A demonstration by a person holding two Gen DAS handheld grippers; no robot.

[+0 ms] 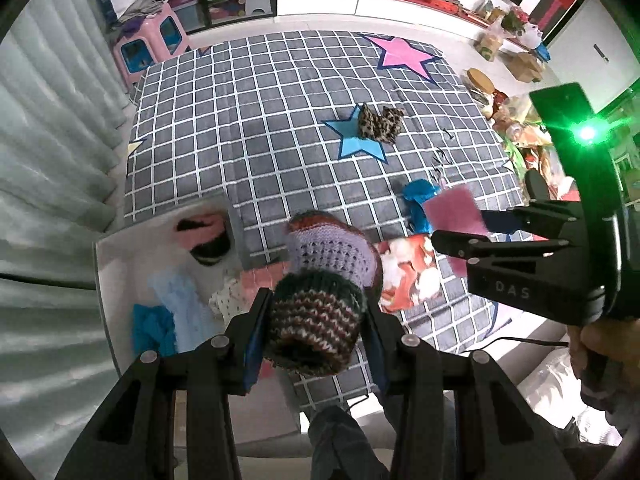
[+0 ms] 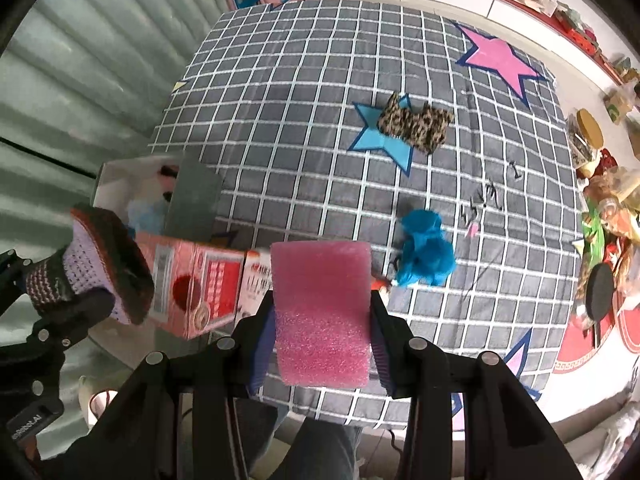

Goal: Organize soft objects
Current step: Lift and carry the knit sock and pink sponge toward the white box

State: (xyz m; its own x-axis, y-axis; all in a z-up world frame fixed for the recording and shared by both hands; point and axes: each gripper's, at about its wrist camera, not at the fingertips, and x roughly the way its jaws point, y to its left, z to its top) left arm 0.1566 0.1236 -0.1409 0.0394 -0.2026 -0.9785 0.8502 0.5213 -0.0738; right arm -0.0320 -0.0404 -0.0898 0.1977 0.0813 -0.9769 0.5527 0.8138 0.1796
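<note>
My left gripper [image 1: 316, 320] is shut on a knitted bootie [image 1: 320, 284] with a lilac foot and a striped brown cuff, held by the cuff above the checked mat; the same bootie [image 2: 96, 268] shows at the left edge of the right wrist view. The right gripper [image 2: 322, 320] is shut on a pink foam sponge [image 2: 322, 312], also visible as a pink sponge [image 1: 452, 212] at the right of the left wrist view. A white box [image 1: 108, 264] below my left gripper holds several soft items. On the mat lie a blue fluffy item [image 2: 426, 254] and a leopard-print item [image 2: 416, 122].
A grey checked mat [image 1: 280, 120] with star patches covers the floor. A red printed carton [image 2: 192, 284] lies beside the white box. A pink stool [image 1: 150, 46] stands at the mat's far corner, curtains hang on the left, and clutter lines the right side [image 2: 608, 216].
</note>
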